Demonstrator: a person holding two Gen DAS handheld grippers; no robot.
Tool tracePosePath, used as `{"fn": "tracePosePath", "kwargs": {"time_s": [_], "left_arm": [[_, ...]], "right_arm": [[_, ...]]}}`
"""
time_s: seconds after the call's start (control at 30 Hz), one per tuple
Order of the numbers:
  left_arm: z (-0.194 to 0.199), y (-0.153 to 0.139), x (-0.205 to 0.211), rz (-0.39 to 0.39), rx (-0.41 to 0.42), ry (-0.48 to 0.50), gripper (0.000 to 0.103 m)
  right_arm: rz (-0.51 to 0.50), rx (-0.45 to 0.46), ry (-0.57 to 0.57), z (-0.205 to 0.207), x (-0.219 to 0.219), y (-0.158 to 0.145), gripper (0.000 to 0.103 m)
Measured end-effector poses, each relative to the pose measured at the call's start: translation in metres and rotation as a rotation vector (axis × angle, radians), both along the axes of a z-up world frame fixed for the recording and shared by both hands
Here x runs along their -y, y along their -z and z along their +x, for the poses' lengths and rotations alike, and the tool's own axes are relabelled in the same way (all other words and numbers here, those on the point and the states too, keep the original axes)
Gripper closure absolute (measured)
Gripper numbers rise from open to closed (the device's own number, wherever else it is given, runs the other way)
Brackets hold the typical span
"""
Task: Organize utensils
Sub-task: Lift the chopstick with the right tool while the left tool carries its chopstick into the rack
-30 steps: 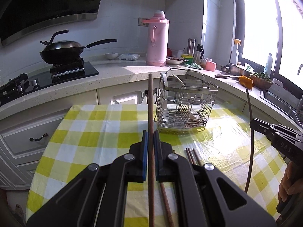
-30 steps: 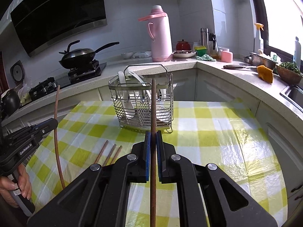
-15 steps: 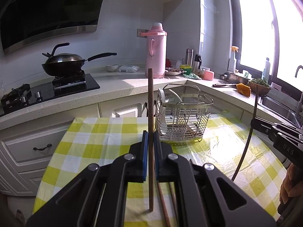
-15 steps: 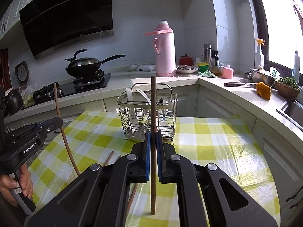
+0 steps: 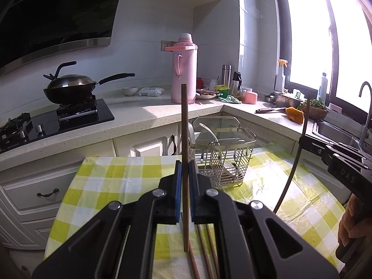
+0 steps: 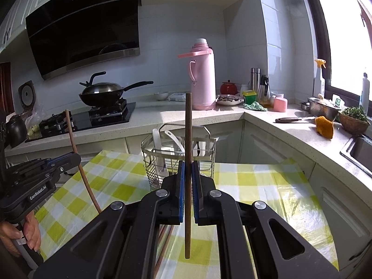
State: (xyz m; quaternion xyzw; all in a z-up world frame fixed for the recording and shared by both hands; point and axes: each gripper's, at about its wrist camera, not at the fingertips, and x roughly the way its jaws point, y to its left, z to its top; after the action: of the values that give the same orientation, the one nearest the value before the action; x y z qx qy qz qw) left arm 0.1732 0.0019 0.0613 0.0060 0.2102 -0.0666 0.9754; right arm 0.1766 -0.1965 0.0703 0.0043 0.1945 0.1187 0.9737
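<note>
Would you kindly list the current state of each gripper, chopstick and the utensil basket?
Left gripper: shut on a chopstick.
Left chopstick: held upright, off the table.
Right gripper: shut on a chopstick.
Right chopstick: held upright, off the table.
Loose chopsticks: lying flat on the tablecloth.
Wire basket: upright, holding utensils.

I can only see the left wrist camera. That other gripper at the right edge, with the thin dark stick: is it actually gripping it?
Observer: Yes. In the right wrist view, the right gripper has its blue pads shut on a brown chopstick, held upright.
Operator: Does the stick touch the table?
Observer: It appears not. Its lower end hangs free above the checked tablecloth.
Operator: Is there anything left of the stove that I can't see?
Observer: What looks like a rice cooker stands against the wall there.
</note>
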Motion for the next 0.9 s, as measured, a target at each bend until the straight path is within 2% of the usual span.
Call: {"fn": "tracePosePath", "kwargs": {"time_s": [0.27, 0.57, 0.73, 0.9], "left_arm": [[0.027, -0.06, 0.011, 0.008, 0.059, 0.037, 0.097], [0.079, -0.123, 0.026, 0.013, 0.129, 0.046, 0.097], [0.114, -0.141, 0.031, -0.016, 0.144, 0.041, 0.097], [0.145, -0.137, 0.031, -0.069, 0.131, 0.039, 0.097]], "right_arm": [[0.028, 0.083, -0.005, 0.031, 0.011, -0.058, 0.096], [0.055, 0.149, -0.006, 0.083, 0.013, -0.119, 0.096], [0.055, 0.159, -0.005, 0.111, 0.008, -0.129, 0.096], [0.066, 0.124, -0.015, 0.138, 0.002, -0.113, 0.096]]}}
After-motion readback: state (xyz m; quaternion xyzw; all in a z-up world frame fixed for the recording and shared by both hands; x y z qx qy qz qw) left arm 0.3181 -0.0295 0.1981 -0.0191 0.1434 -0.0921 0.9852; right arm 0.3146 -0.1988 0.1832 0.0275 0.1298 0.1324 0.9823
